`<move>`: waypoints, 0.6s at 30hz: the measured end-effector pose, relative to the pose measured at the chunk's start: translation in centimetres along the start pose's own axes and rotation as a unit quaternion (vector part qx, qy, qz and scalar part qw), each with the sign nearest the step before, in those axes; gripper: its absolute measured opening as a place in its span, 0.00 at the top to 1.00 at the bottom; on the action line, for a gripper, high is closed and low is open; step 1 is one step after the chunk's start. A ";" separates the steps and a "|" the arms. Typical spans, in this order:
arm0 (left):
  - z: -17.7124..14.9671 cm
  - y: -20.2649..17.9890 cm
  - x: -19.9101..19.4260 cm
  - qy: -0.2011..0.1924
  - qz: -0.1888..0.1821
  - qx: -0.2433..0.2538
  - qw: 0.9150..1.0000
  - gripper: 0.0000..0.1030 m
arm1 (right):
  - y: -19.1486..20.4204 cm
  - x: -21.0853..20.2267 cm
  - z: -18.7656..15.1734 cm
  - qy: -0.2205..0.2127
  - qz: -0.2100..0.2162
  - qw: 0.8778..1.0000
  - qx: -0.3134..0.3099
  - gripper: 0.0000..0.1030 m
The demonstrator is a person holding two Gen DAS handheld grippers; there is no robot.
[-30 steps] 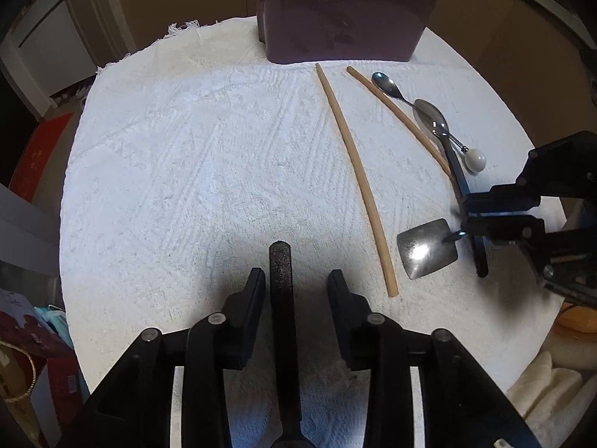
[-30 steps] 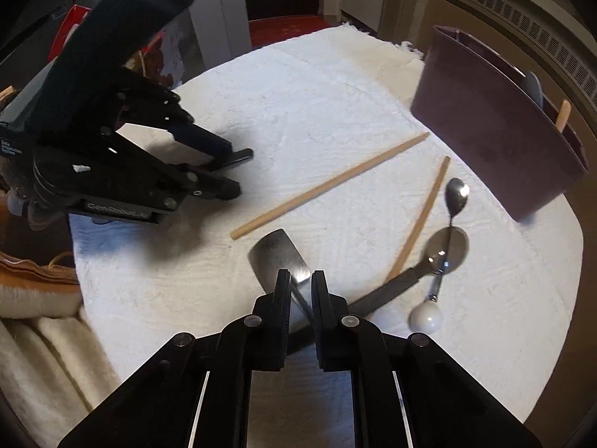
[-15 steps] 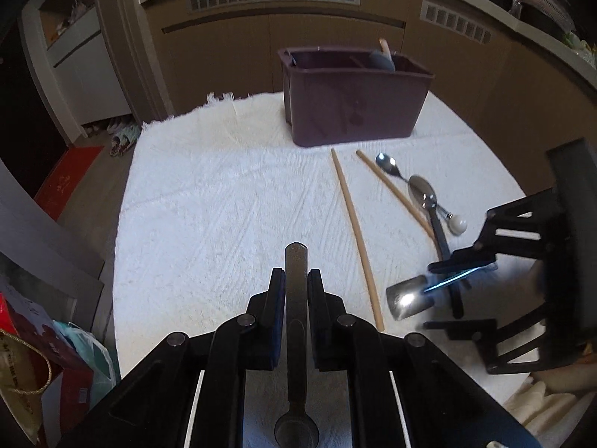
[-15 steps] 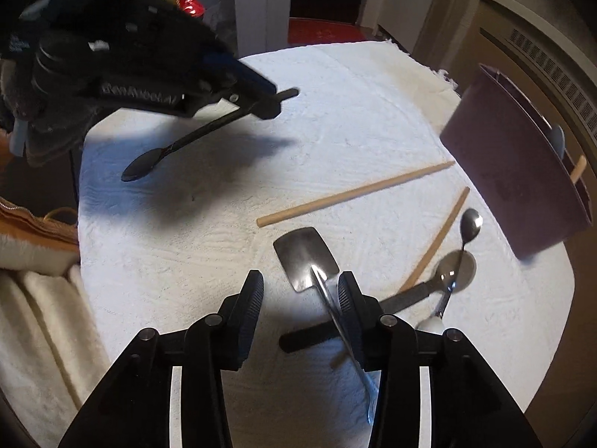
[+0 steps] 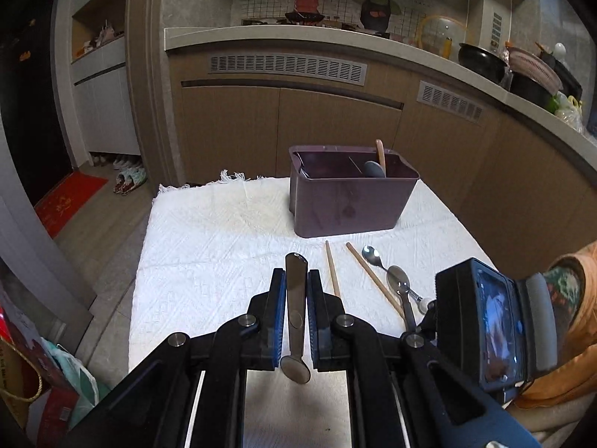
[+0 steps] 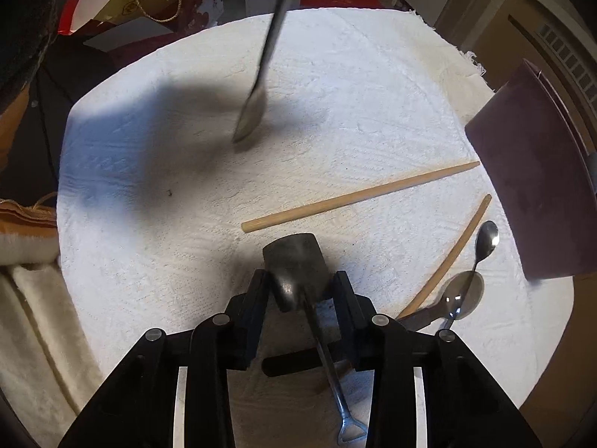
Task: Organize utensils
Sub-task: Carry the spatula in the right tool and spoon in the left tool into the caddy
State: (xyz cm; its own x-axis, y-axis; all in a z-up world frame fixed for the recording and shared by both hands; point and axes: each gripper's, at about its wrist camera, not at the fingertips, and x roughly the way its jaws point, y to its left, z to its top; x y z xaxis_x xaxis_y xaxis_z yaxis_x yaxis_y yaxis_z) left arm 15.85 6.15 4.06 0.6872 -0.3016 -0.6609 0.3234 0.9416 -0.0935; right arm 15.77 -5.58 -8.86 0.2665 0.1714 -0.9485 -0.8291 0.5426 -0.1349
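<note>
My left gripper [image 5: 296, 280] is shut on a dark-handled spoon [image 5: 295, 298], held above the white cloth; its bowl hangs toward the camera. The same spoon [image 6: 257, 100] shows blurred in the right wrist view. My right gripper [image 6: 301, 283] is open around a small metal shovel-shaped spoon [image 6: 298, 272] lying on the cloth. Two wooden chopsticks [image 6: 358, 196] [image 6: 447, 257], a steel spoon [image 6: 485, 239] and a larger spoon [image 6: 462, 293] lie to its right. The purple utensil box [image 5: 350, 190] stands at the cloth's far side, some utensils standing in it.
The white cloth [image 5: 209, 246] covers a round table. The right gripper's body [image 5: 481, 317] and an orange sleeve sit at the right in the left wrist view. Folded cream towels [image 6: 33, 298] lie at the table's left edge. Kitchen cabinets stand behind.
My left gripper closed on the dark-handled spoon and lifted it off the cloth. My right gripper opened; the shovel spoon it had pinched now lies between its fingers.
</note>
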 end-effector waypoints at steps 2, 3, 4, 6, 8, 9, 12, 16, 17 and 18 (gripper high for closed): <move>-0.2 -0.1 -0.1 -0.003 0.000 0.000 1.000 0.91 | 0.1 -0.7 -0.4 -0.012 0.001 1.000 0.015 0.65; -0.3 -0.2 -0.1 -0.005 0.002 0.002 1.000 0.91 | 0.2 -1.4 -0.7 -0.021 0.000 0.999 0.025 0.65; -0.4 -0.3 -0.2 -0.007 0.005 0.004 1.000 0.91 | -0.1 -2.1 -1.1 -0.032 0.000 0.999 0.040 0.65; -0.4 -0.4 -0.5 -0.013 0.005 0.004 1.000 0.91 | -1.0 -3.3 -1.6 -0.054 0.000 0.996 0.068 0.65; -0.3 -0.6 -0.7 -0.019 0.000 0.001 1.000 0.92 | -2.0 -4.7 -2.2 -0.075 0.004 0.992 0.098 0.65; -0.2 -0.6 -1.0 -0.023 -0.002 0.000 1.000 0.92 | -2.4 -5.4 -2.6 -0.088 0.003 0.990 0.112 0.65; 0.2 -1.0 -1.5 -0.039 -0.013 -0.005 0.999 0.92 | -4.4 -7.4 -3.7 -0.132 0.008 0.977 0.169 0.65; 0.9 -1.6 -1.8 -0.053 -0.024 -0.011 0.998 0.92 | -6.3 -9.8 -4.8 -0.194 0.013 0.954 0.229 0.68; 1.0 -1.7 -1.8 -0.054 -0.025 -0.011 0.998 0.92 | -6.6 -10.4 -5.1 -0.208 0.012 0.949 0.238 0.68; 1.1 -1.9 -1.7 -0.055 -0.026 -0.011 0.998 0.92 | -6.8 -10.8 -5.3 -0.220 0.012 0.944 0.246 0.68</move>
State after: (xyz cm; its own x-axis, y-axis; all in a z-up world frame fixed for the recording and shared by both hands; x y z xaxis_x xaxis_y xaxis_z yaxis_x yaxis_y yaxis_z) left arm 14.78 4.66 6.21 0.7370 -0.3635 -0.5698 0.3467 0.9270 -0.1430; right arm 15.91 -15.48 0.83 0.5189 0.4543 -0.7241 -0.5381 0.8318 0.1363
